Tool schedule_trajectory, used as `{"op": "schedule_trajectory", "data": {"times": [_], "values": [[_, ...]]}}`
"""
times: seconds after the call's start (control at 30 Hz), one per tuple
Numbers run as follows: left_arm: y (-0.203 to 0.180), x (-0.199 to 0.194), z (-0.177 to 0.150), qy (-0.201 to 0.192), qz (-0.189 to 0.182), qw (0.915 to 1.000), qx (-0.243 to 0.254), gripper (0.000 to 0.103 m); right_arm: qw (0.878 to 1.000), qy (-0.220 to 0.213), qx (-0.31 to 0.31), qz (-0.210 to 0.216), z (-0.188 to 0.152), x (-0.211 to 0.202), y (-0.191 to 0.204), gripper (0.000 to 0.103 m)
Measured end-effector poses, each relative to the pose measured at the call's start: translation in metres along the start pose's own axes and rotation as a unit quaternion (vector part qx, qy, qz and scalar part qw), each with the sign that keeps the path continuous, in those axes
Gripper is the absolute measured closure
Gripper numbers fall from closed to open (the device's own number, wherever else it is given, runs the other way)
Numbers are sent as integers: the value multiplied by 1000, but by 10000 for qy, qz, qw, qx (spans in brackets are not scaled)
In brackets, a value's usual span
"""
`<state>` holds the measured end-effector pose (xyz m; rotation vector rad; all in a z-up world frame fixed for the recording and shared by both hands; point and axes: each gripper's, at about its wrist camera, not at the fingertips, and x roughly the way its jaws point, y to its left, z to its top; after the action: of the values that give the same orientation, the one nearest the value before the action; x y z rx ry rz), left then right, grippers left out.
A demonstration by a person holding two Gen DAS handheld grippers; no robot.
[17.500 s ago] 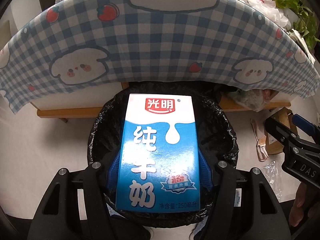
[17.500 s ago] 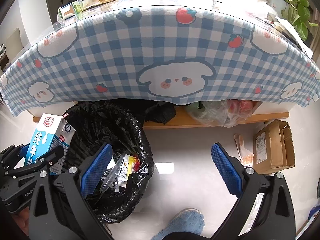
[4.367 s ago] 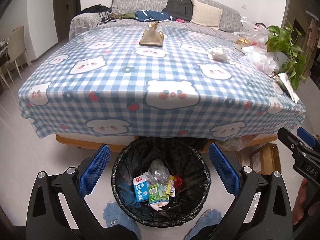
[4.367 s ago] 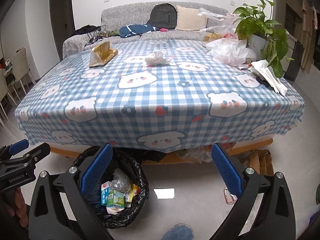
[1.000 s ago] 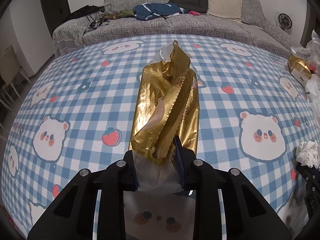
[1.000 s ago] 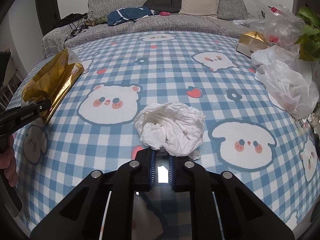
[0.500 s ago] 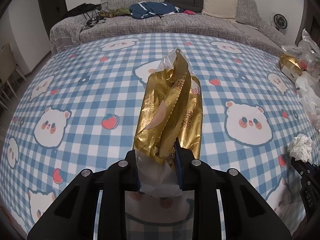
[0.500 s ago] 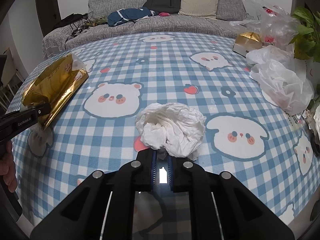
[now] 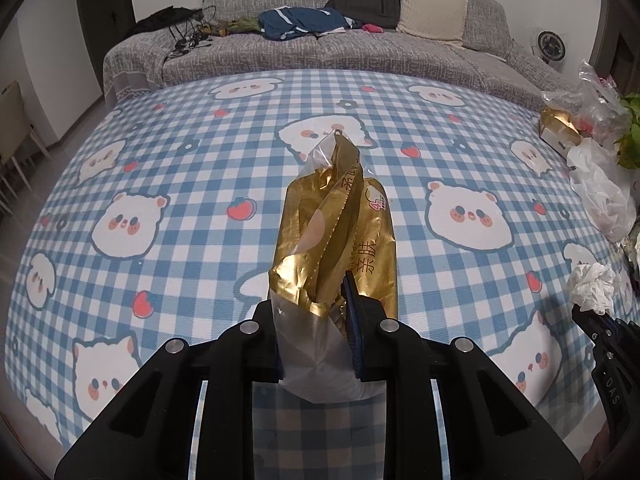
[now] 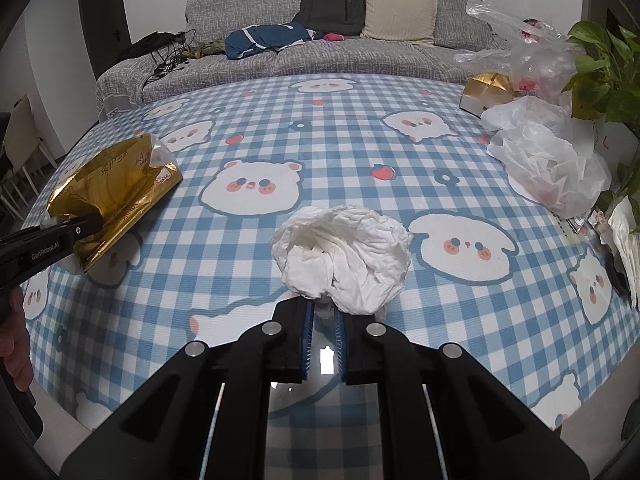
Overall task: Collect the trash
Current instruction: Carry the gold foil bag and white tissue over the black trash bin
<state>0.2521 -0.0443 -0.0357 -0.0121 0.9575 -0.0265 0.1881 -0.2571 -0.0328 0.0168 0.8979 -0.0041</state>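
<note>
Both tongs loaded: gold wrapper in the left, crumpled tissue in the right.

The left gripper (image 9: 316,336) is clamped on the gold wrapper (image 9: 340,240), which juts toward twelve o'clock over the checked tablecloth (image 9: 180,168). The right gripper (image 10: 323,330) is pinched tight on the crumpled tissue (image 10: 344,256), apparently clear of the cloth, though that's hard to judge. White plastic bags (image 10: 548,160) lie at two o'clock, a grey sofa (image 10: 360,52) at twelve.

Table w/ blue-check bear tablecloth (image 10: 344,136). On it, far right: gold box (image 10: 486,90), clear plastic bag (image 10: 524,40), crumpled white bag (image 10: 548,160), potted plant (image 10: 604,68), papers (image 10: 624,232) at right edge.
</note>
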Motion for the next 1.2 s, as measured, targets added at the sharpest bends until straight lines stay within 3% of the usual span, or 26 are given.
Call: {"op": "schedule_trajectory", "data": {"times": [0.57, 1.2], "values": [[12, -48, -37, -64, -57, 9998, -187, 81, 9997, -77, -218, 74, -23, -37, 23, 94], [7, -106, -102, -185, -106, 9995, -239, 81, 9993, -140, -320, 92, -72, -85, 25, 94]]}}
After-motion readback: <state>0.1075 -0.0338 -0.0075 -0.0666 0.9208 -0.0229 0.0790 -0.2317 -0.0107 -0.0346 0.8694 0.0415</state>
